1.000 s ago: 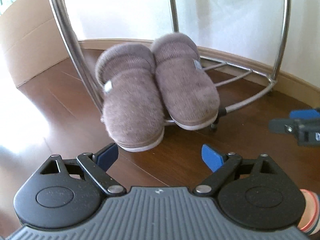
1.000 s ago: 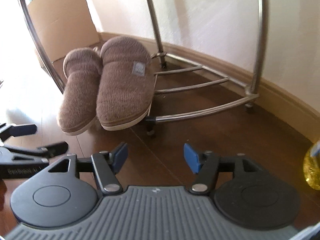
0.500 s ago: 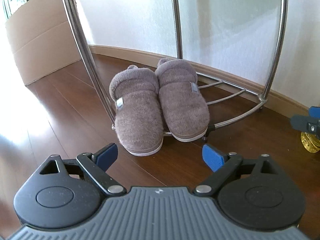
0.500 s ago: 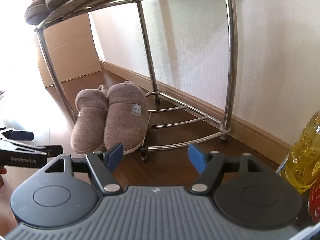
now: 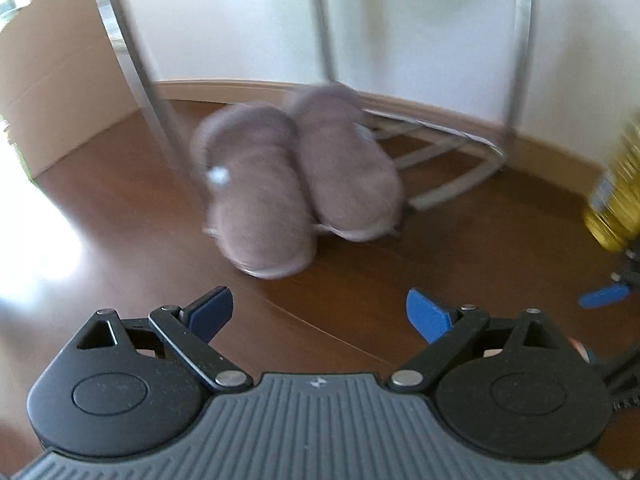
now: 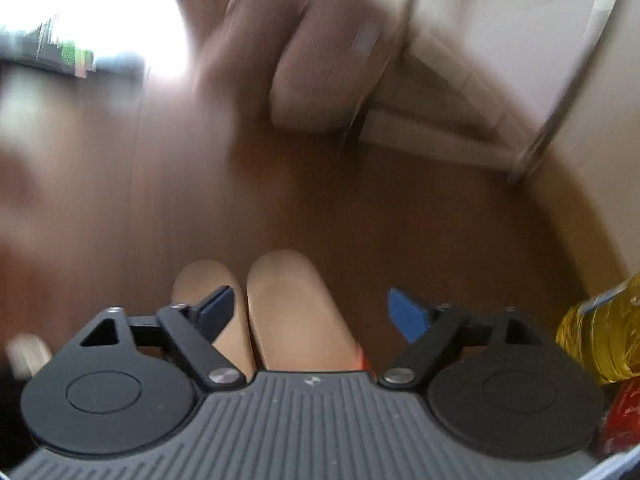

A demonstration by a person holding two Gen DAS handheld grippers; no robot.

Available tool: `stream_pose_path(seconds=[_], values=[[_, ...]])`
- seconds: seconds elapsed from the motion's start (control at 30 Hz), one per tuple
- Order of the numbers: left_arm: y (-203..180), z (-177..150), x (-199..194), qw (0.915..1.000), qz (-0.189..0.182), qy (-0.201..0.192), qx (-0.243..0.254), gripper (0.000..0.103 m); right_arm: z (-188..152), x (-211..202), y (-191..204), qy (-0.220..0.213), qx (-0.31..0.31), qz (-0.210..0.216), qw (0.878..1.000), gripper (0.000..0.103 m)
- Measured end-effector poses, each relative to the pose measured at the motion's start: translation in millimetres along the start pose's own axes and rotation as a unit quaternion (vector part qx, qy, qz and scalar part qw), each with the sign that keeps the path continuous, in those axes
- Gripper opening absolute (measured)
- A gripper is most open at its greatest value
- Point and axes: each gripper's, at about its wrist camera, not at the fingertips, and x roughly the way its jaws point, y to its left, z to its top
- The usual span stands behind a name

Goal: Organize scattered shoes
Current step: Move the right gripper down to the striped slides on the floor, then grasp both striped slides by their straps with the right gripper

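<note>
Both claws, the left gripper and right gripper, are standing open and empty, while the fleecy brown slippers are probably handling soft, light and squashy, best pinched at the sole edge.

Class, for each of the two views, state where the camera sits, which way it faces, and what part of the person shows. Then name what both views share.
Left wrist: on the left gripper, facing down and forward at the slippers on the metal rack; no body part clearly shows.
Right wrist: on the right gripper, facing steeply down at the floor; two bare legs show.
Shared: slippers, rack, yellow bottle.
</note>
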Motion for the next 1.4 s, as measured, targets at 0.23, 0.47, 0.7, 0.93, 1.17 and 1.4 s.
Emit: stream_pose_path(seconds=[0.23,0.47,0.7,0.93,1.17,1.4], values=[[-57,-60,39,0.9728,-0.082,-0.019,0.216,0.083,-95,1,-8,-0.012,0.036,0.034,0.999,0.065],[-121,-78,69,0.8826,-0.168,-0.014,0.439,0.060,-146,22,21,-0.003,-0.018,0.050,0.999,0.055],[-158,-88,79,0.7899,-0.211,-0.002,0.576,0.052,-140,34,23,-0.035,-0.038,0.053,0.997,0.057],[-182,-78,76,0.7429,-0.288,0.024,0.604,0.052,-146,35,14,-0.060,-0.040,0.084,0.994,0.057],[-200,-73,90,0.7237,-0.340,0.049,0.598,0.042,-157,38,10,-0.090,-0.052,0.089,0.991,0.056],[-192,-72,88,0.7318,-0.353,0.048,0.581,0.042,-171,33,2,-0.111,-0.067,0.091,0.987,0.054]])
